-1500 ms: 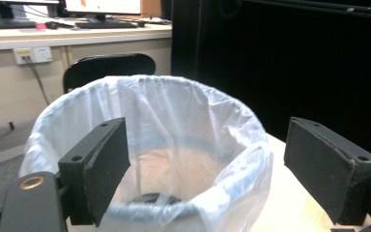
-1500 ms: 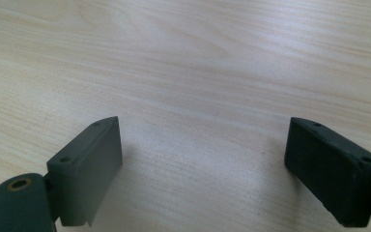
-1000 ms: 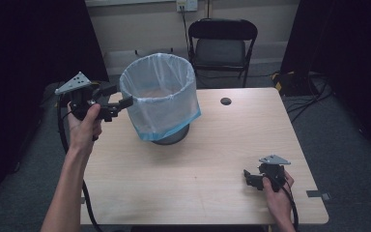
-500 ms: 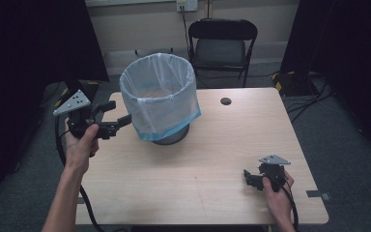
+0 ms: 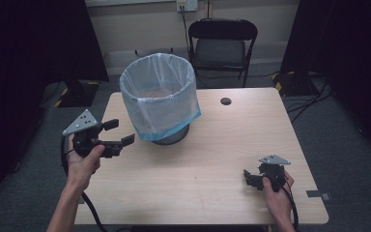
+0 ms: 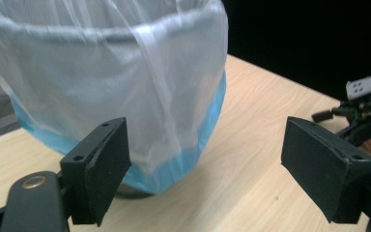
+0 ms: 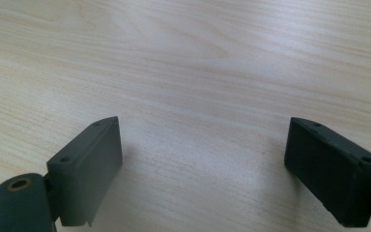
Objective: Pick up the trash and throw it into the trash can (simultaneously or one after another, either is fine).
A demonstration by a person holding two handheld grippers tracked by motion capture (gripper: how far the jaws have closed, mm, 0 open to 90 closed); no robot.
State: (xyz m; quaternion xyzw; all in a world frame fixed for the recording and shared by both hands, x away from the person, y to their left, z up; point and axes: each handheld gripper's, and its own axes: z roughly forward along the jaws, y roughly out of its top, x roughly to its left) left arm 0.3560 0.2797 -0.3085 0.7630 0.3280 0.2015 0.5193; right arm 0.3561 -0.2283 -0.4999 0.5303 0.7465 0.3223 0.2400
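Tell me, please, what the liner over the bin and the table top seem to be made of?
The liner looks like thin plastic film: translucent white, creased and faintly glossy, with a blue band along its lower edge. The bin under it shows as a dark base, material unclear. The table top looks like light wood or wood-pattern laminate, matte, with visible grain lines.

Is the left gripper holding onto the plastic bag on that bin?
No, the left gripper is open with nothing between its jaws, just beside the bag.

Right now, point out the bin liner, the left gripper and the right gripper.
bin liner (image 5: 158, 104): high view, on its white front wall.
left gripper (image 5: 121, 132): high view, midway between its open jaws.
right gripper (image 5: 249, 178): high view, between its jaws.
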